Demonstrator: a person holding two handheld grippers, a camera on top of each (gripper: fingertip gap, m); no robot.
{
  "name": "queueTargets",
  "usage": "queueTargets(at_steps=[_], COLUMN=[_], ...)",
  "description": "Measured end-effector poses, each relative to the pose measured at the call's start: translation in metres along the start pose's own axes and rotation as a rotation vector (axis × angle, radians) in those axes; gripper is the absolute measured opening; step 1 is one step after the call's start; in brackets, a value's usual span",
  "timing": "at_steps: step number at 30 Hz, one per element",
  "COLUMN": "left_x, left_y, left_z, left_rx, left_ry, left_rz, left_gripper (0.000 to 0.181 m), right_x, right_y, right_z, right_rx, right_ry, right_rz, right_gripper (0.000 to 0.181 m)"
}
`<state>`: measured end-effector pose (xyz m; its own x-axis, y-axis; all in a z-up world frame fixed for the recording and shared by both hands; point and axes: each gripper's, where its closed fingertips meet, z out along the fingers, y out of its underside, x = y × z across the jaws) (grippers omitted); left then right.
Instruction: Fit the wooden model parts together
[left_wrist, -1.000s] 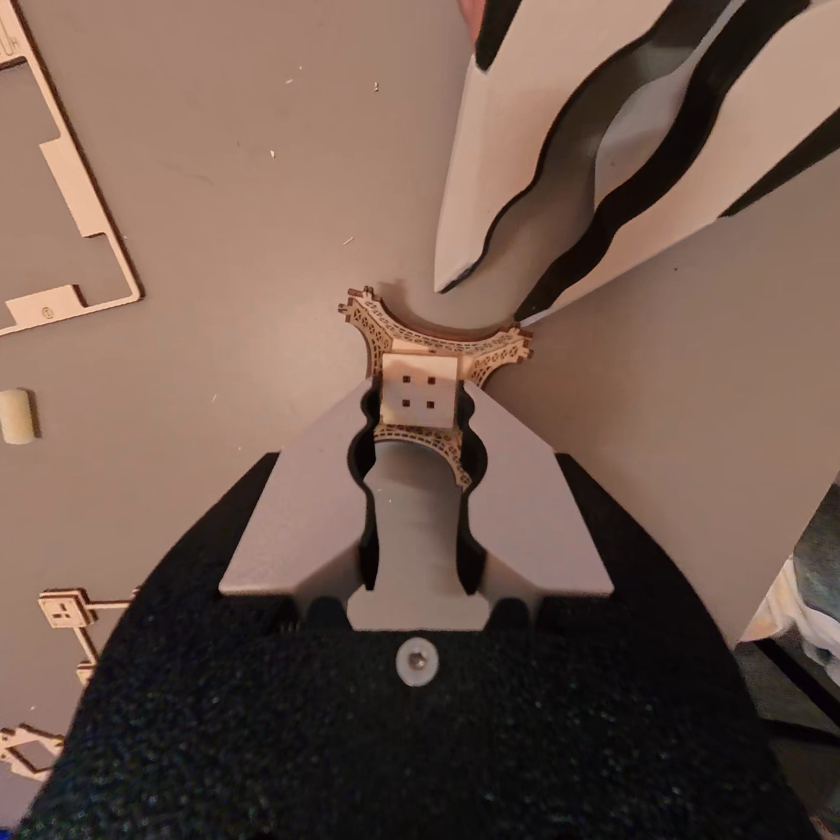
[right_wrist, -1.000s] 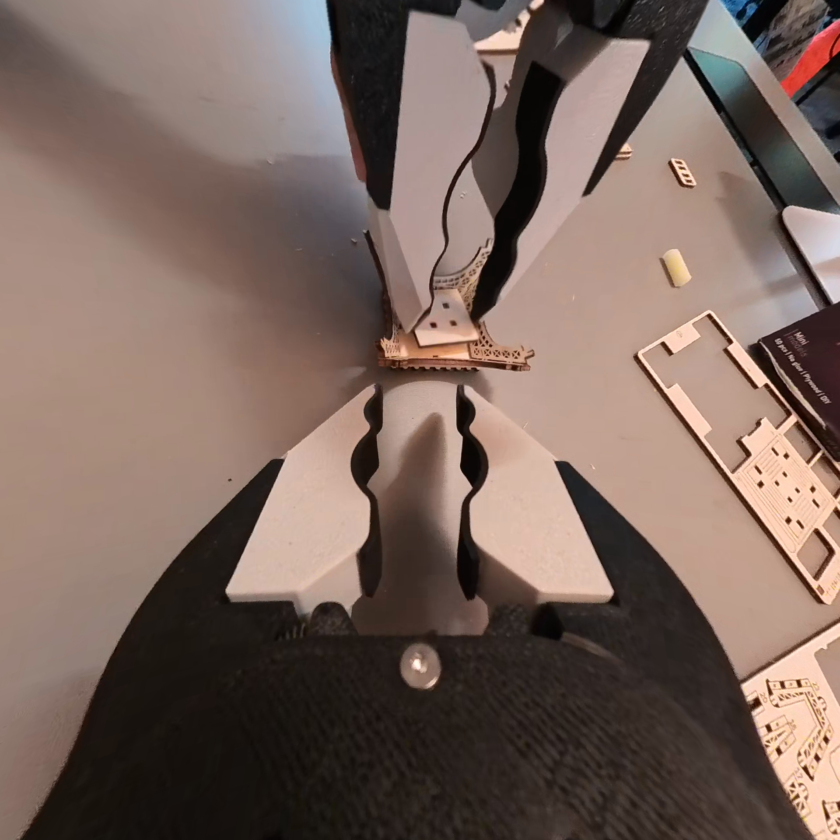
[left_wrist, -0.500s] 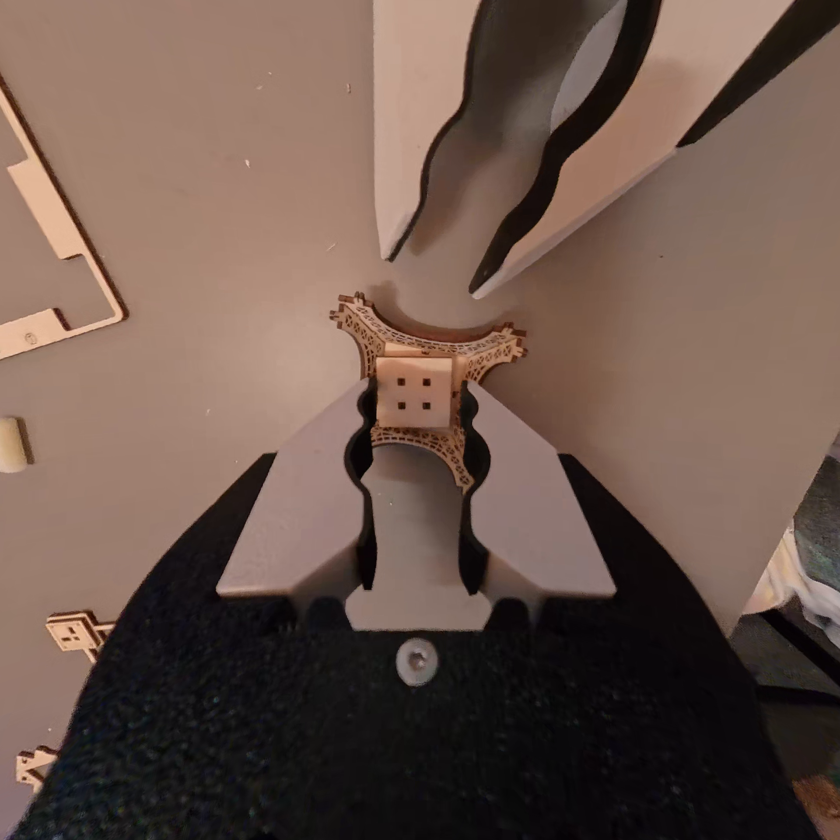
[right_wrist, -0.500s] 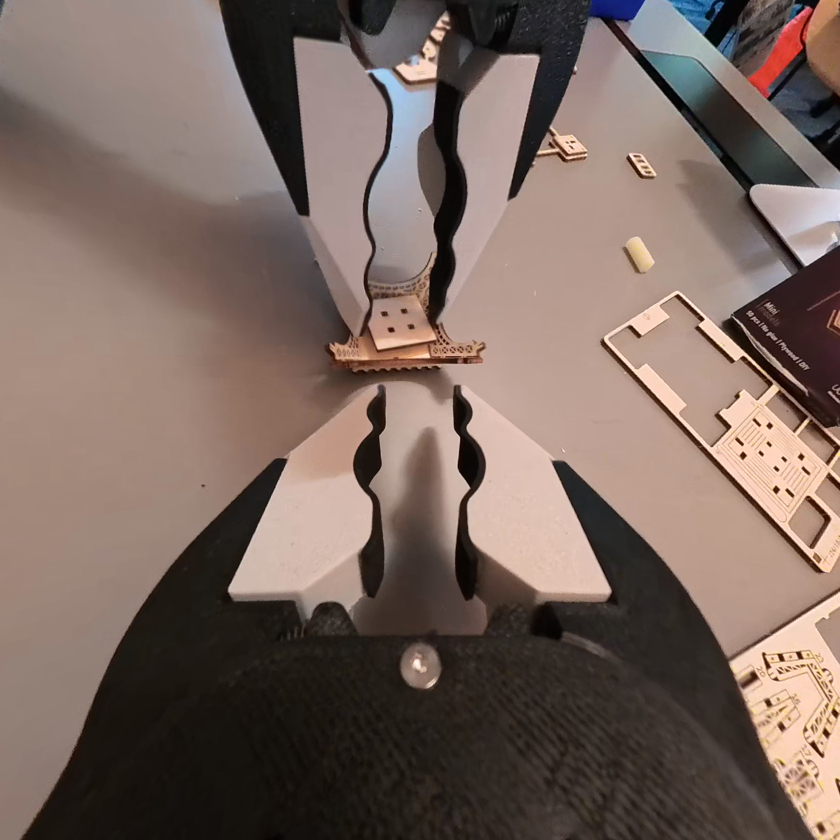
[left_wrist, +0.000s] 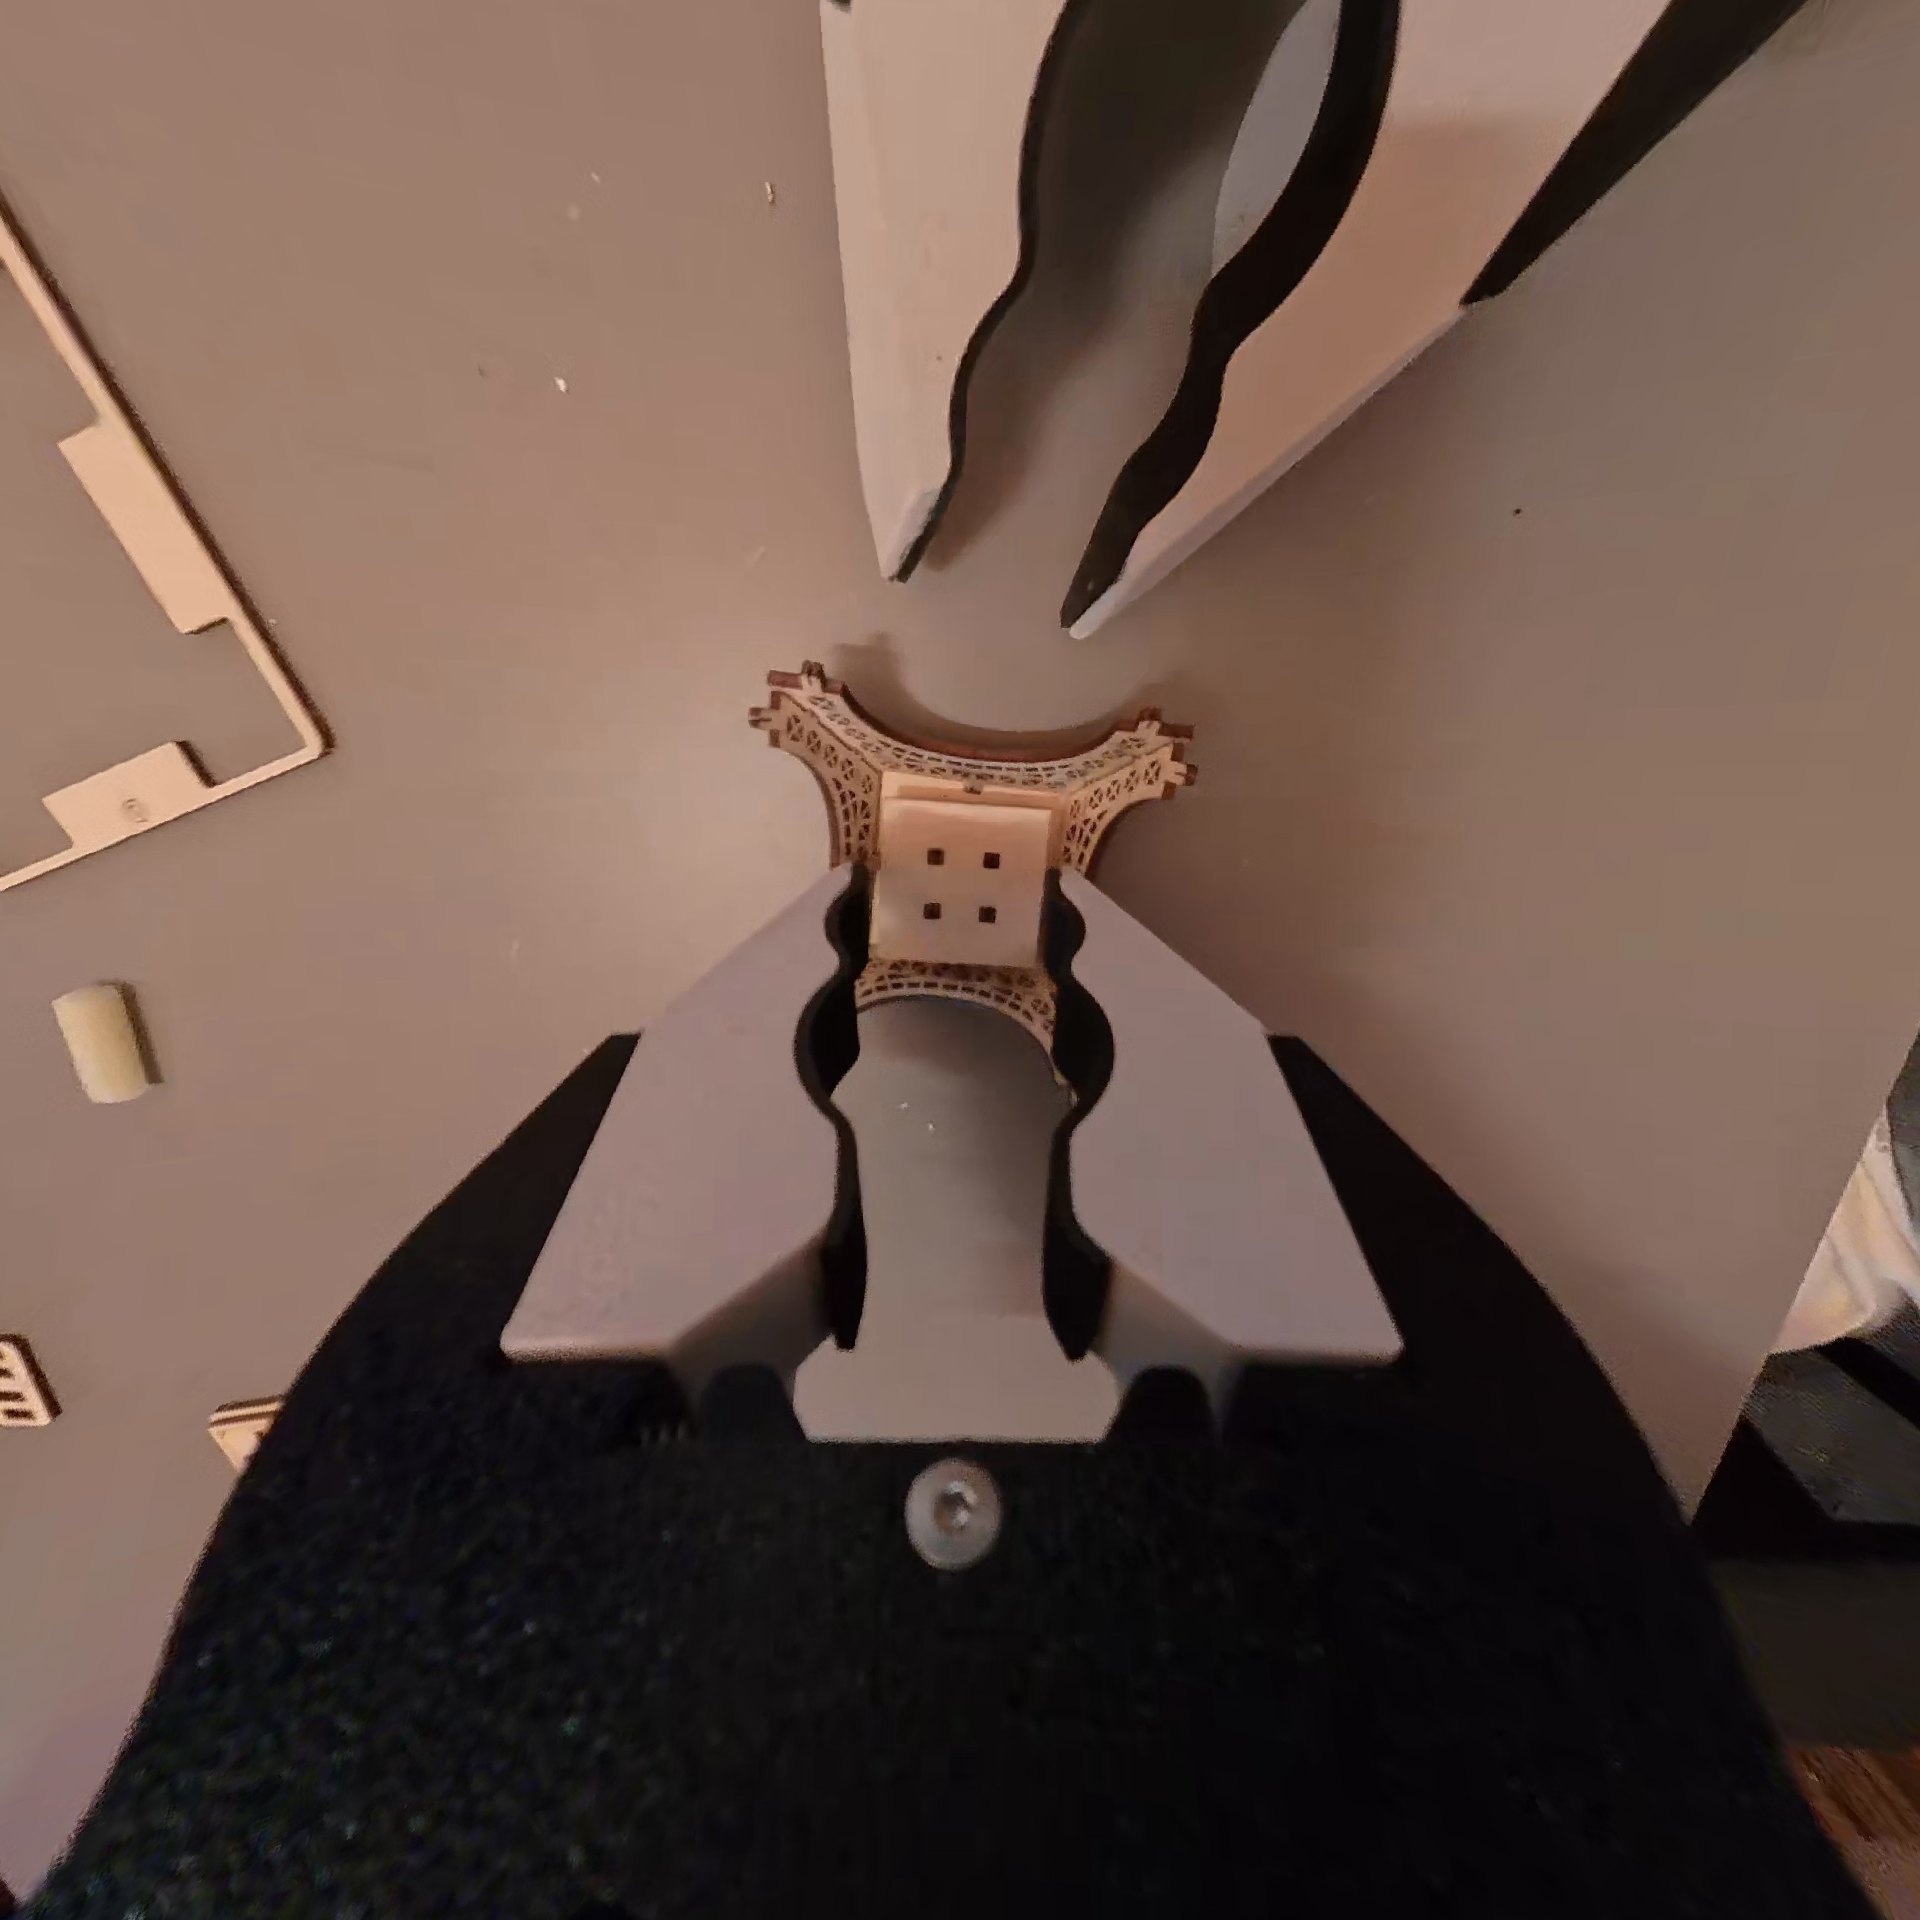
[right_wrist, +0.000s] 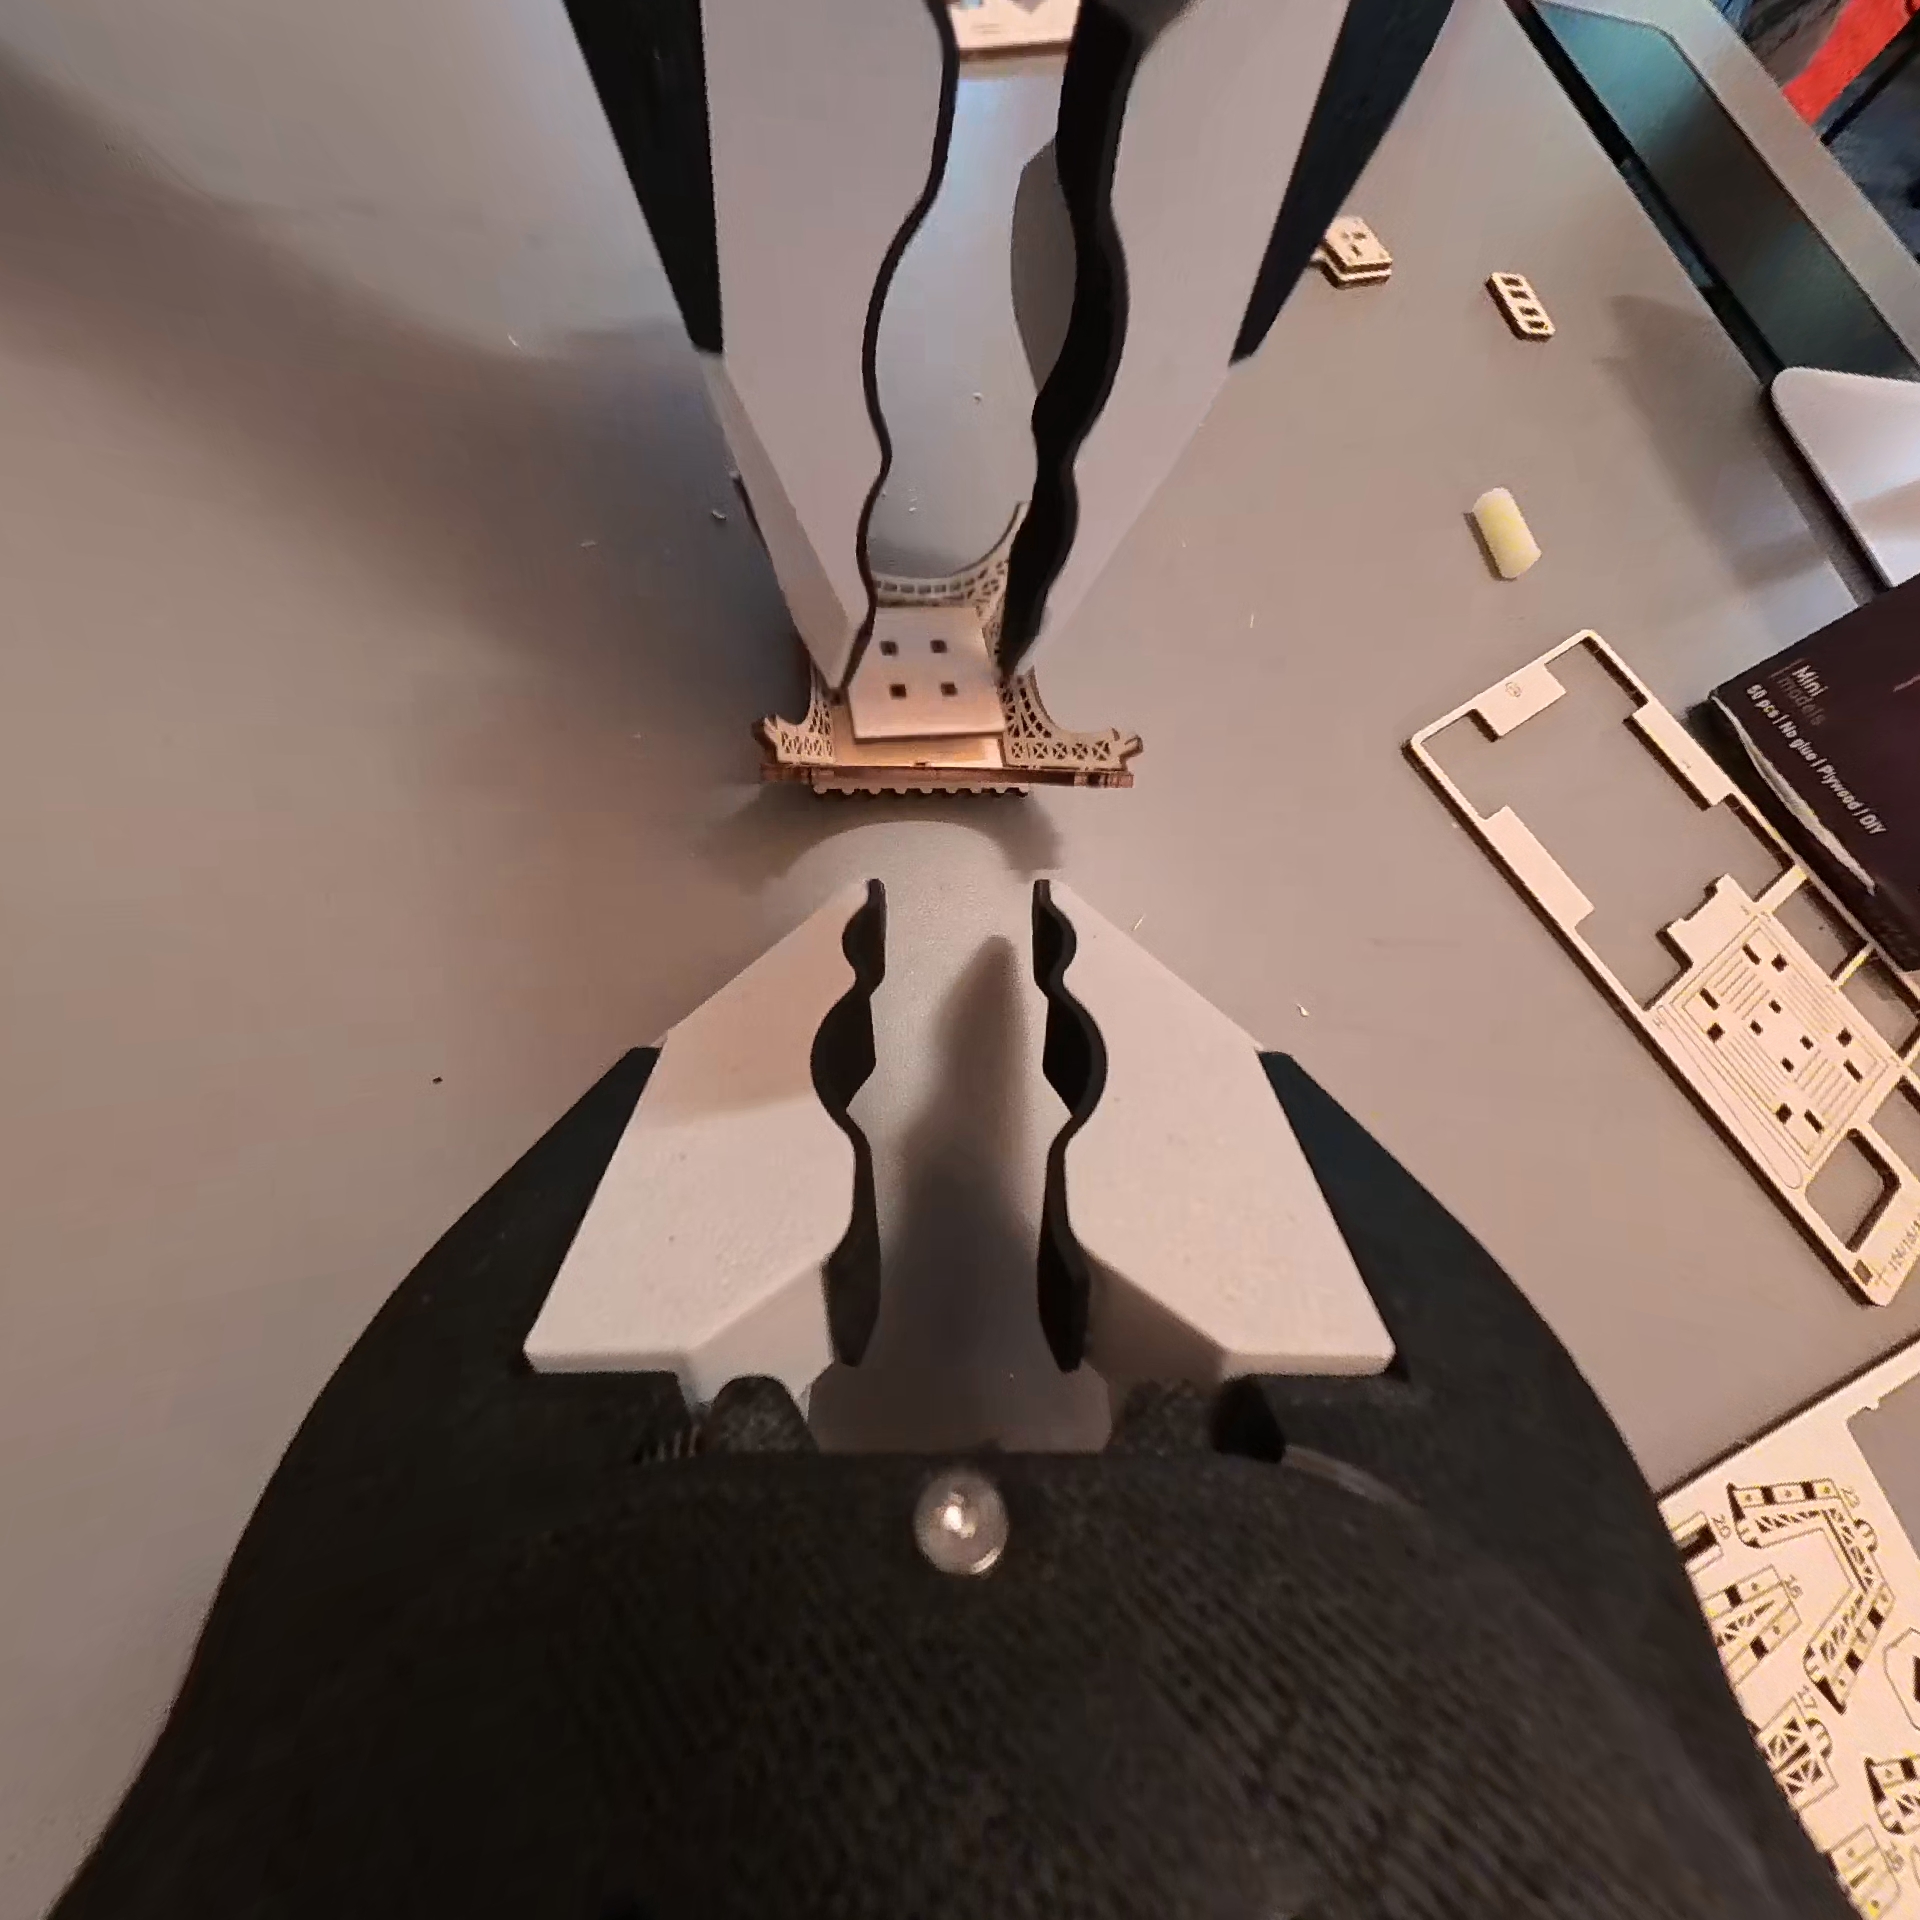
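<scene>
The left gripper (left_wrist: 956, 894) has its two fingers closed on the wooden tower base (left_wrist: 966, 800), one fingertip (left_wrist: 821, 914) on each side of the square plate with four small holes. The tower base stands on the grey table (left_wrist: 520, 520), with its lattice legs spread out to the corners. The right gripper (right_wrist: 951, 904) is empty, its fingers apart, and it points at the tower base from the opposite side, near but not touching it. Further out on the table lie an emptied wooden frame (right_wrist: 1621, 831), a small pale cylinder (right_wrist: 1504, 545), a dark box (right_wrist: 1829, 769), a sheet of uncut parts (right_wrist: 1808, 1621) and two small loose wooden pieces (right_wrist: 1522, 307).
</scene>
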<state>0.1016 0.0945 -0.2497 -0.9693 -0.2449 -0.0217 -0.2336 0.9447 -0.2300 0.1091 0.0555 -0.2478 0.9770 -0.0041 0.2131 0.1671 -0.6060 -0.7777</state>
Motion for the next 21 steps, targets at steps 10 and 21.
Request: queueTargets(at_steps=[10,21], left_x=[-0.006,-0.001], left_y=[-0.003,-0.002], left_z=[-0.010,-0.005], left_rx=[0.064,0.005], left_ry=[-0.016,-0.018], left_rz=[0.002,0.067], left_gripper=[0.016,0.000], right_x=[0.006,0.005], right_y=[0.002,0.008], right_z=[0.001,0.004], right_rx=[-0.014,-0.052], right_ry=[0.018,0.016], right_rz=[0.033,0.017], right_gripper=[0.022,0.021])
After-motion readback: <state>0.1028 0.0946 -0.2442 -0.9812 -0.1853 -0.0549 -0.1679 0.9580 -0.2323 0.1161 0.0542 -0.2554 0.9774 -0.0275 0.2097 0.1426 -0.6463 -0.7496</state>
